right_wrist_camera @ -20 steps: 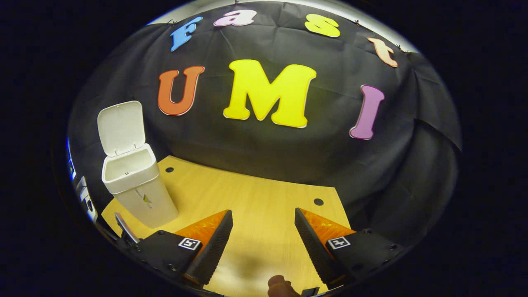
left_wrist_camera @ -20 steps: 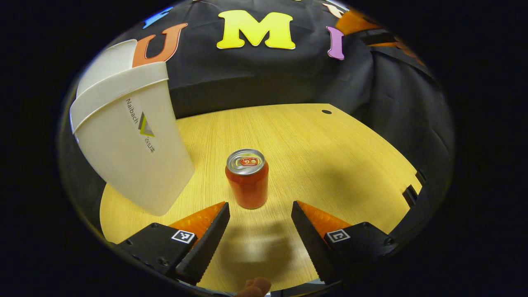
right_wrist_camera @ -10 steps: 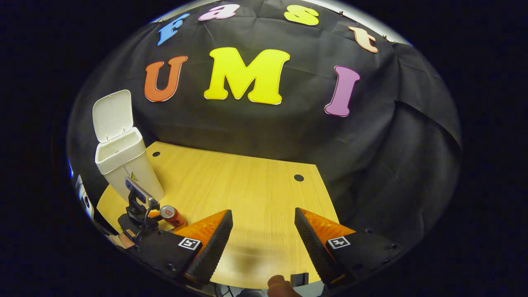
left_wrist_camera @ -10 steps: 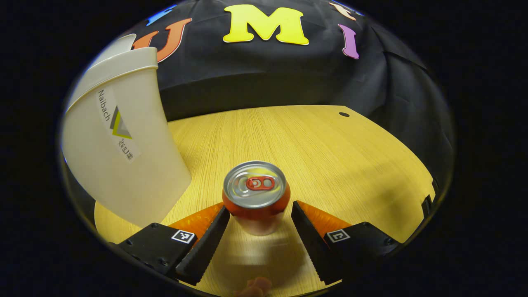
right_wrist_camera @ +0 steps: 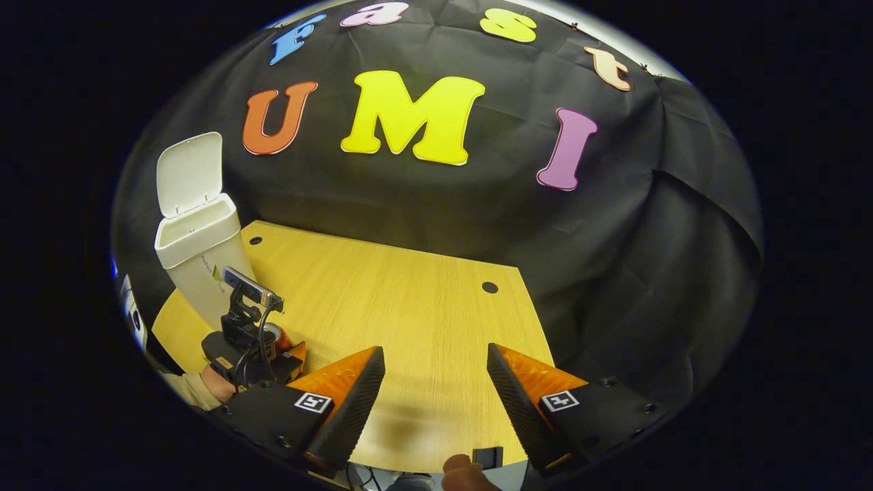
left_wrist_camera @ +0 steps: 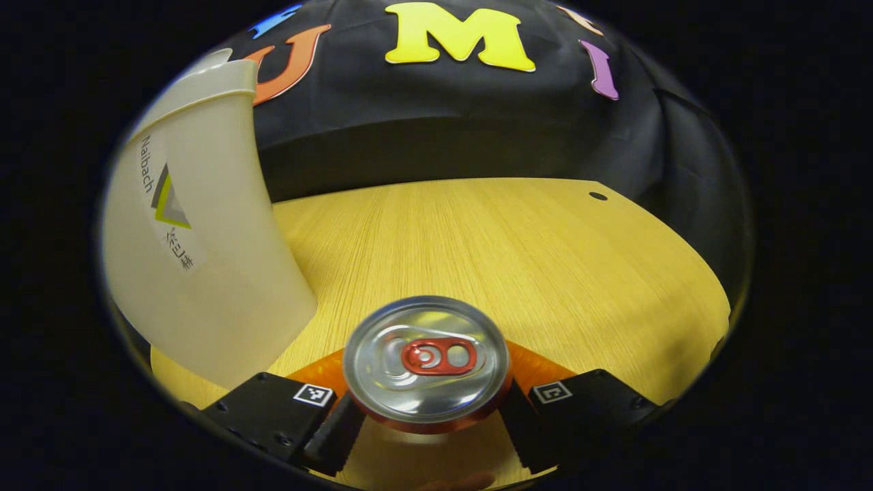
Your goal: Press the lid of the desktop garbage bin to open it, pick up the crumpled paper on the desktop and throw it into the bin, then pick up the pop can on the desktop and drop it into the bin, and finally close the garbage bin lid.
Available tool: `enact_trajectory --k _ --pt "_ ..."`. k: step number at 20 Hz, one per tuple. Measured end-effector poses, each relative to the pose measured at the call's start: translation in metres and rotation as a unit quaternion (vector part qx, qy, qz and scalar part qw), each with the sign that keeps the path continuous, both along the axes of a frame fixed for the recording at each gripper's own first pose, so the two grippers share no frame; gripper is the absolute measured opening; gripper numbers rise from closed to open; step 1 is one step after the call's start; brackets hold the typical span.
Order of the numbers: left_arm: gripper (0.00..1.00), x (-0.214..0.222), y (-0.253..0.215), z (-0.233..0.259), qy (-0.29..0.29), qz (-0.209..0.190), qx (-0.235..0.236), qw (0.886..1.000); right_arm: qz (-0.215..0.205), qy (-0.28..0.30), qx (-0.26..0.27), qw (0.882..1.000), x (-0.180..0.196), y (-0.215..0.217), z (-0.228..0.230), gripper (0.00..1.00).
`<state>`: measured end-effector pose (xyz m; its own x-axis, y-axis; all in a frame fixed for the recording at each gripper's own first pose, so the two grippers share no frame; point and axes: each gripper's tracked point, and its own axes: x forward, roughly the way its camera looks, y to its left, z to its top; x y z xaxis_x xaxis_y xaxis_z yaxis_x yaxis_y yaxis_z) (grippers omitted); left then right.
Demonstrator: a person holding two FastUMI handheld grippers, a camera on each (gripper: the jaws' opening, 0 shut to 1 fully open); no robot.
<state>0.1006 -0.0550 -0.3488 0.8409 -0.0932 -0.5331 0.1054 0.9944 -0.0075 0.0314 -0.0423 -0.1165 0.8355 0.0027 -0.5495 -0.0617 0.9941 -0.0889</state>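
Fingers (left_wrist_camera: 334, 433) of left gripper (left_wrist_camera: 426, 423) flanking upright pop can (left_wrist_camera: 426, 361), contact unclear; bin (right_wrist_camera: 198, 266) lid-up.

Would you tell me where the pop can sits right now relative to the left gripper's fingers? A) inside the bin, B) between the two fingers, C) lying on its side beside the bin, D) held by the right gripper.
B: in the left gripper view the upright pop can stands on the table between the left gripper's two fingers, next to the bin.
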Motion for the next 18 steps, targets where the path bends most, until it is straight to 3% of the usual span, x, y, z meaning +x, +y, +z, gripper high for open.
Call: enact_trajectory --k 8,18 --pt "0.86 -0.002 0.002 0.019 0.009 0.004 -0.012 1.000 0.011 0.003 0.009 1.000 -0.004 0.010 -0.004 0.95" --pt "0.84 -0.064 0.033 0.170 -0.008 0.021 -0.023 0.999 0.027 0.016 0.057 0.998 0.006 0.015 -0.021 0.95"
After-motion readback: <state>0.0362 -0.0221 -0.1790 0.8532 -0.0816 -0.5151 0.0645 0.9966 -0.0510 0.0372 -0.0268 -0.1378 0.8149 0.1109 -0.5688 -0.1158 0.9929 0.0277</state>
